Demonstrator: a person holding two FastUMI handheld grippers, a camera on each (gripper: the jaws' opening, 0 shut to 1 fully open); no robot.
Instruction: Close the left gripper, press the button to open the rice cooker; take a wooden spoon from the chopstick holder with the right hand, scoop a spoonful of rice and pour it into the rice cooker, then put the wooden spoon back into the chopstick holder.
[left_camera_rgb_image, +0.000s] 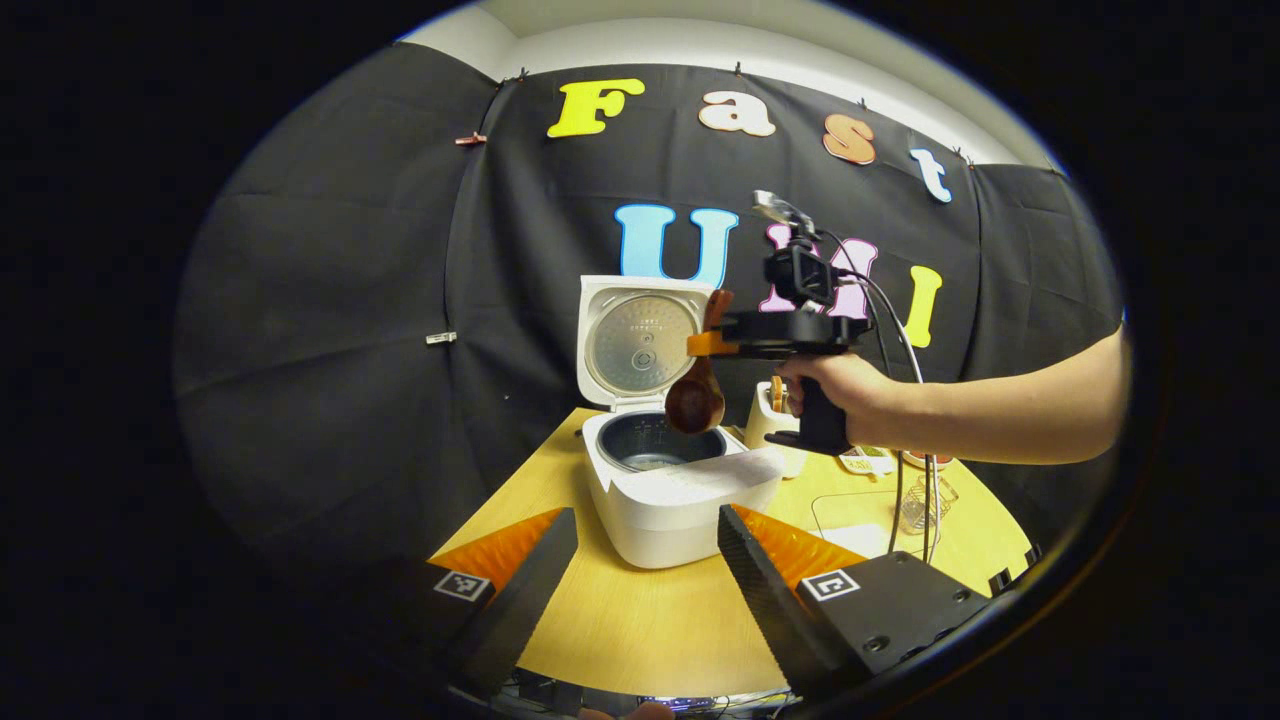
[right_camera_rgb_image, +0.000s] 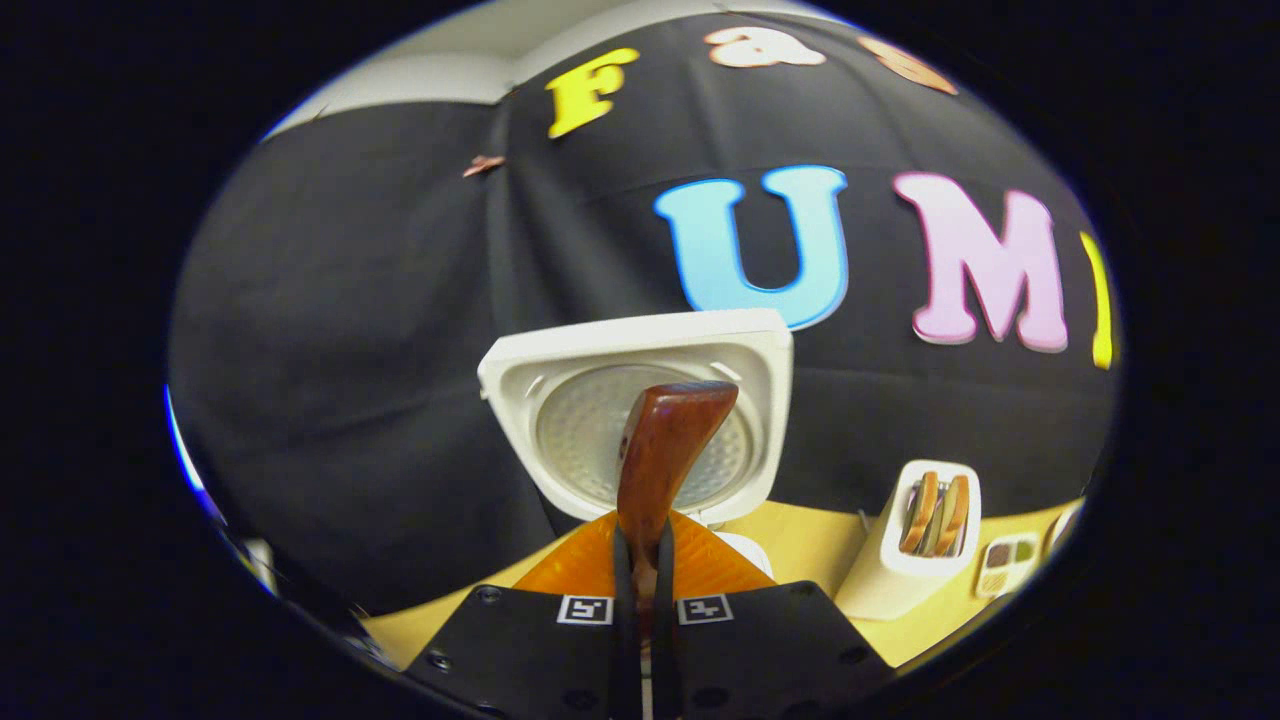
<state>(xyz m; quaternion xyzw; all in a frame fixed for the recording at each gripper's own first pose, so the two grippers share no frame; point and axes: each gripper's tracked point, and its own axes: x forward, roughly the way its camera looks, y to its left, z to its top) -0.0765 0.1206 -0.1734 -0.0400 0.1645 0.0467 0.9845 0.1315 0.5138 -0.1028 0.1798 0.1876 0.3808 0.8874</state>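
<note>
Pinching the wooden spoon by its handle, the right gripper holds the bowl hanging below its jaws, over the open rice cooker. The left gripper waits with jaws spread, the cooker beyond them. Tipping slowly and low over the pot should keep any rice off the surface.

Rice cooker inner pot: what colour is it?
Dark grey, inside the white rice cooker; the inner pot shows best in the left gripper view.
</note>
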